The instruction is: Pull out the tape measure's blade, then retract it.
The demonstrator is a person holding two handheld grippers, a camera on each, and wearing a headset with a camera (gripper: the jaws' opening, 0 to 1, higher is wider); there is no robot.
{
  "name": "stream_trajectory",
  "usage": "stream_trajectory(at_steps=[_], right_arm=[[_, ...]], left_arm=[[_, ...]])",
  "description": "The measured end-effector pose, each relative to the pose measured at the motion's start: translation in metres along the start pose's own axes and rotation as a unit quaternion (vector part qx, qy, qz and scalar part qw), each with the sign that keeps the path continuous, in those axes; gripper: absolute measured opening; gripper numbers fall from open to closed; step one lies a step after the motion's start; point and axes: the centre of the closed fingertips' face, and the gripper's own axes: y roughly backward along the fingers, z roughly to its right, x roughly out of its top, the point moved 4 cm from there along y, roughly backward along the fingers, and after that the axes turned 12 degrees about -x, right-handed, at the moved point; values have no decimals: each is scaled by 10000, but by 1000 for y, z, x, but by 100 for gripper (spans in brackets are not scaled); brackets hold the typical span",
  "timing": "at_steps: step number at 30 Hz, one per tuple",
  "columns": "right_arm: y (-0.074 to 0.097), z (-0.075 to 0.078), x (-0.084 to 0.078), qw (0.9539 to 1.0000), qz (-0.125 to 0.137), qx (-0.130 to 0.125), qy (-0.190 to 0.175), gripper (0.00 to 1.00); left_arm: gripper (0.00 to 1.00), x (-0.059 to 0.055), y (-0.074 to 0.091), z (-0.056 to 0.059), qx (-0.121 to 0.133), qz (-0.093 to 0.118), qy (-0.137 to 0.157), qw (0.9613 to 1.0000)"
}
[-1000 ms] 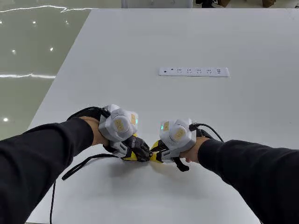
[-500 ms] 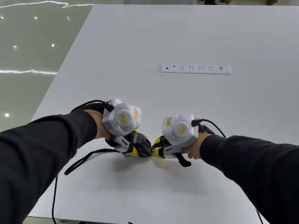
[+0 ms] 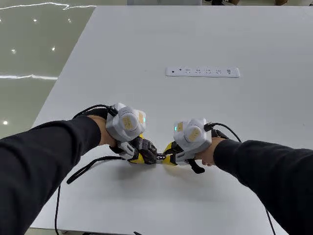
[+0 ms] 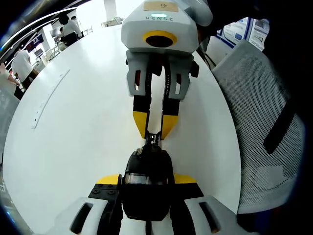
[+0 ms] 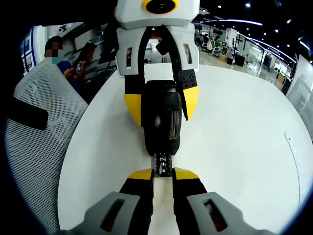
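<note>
Clamping the tape measure [image 5: 161, 120] by its case, the left gripper [image 4: 146, 180] faces the right gripper [image 5: 162, 175], which is closed on the blade [image 5: 162, 162] tip. The short exposed blade runs straight between them, low over the worktop [image 3: 195, 39], so pulling it out likely means parting the grippers along that line.

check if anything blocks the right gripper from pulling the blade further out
Nothing visible does. The right gripper pinches the blade, the left gripper holds the tape measure, and the power strip lies far up the table.

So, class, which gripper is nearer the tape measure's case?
Left. The left gripper clamps the case; the right gripper pinches the blade by its tip, just off the case.
</note>
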Motion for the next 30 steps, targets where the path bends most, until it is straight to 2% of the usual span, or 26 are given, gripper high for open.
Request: stream_trajectory(at_steps=[7, 30], right_arm=[[8, 4, -7, 10000, -51, -18, 29, 10], [39, 10, -43, 9997, -234, -8, -34, 10]], left_arm=[[33, 0, 0, -2, 7, 60, 137, 9999], [33, 1, -1, -1, 1, 14, 80, 10000]])
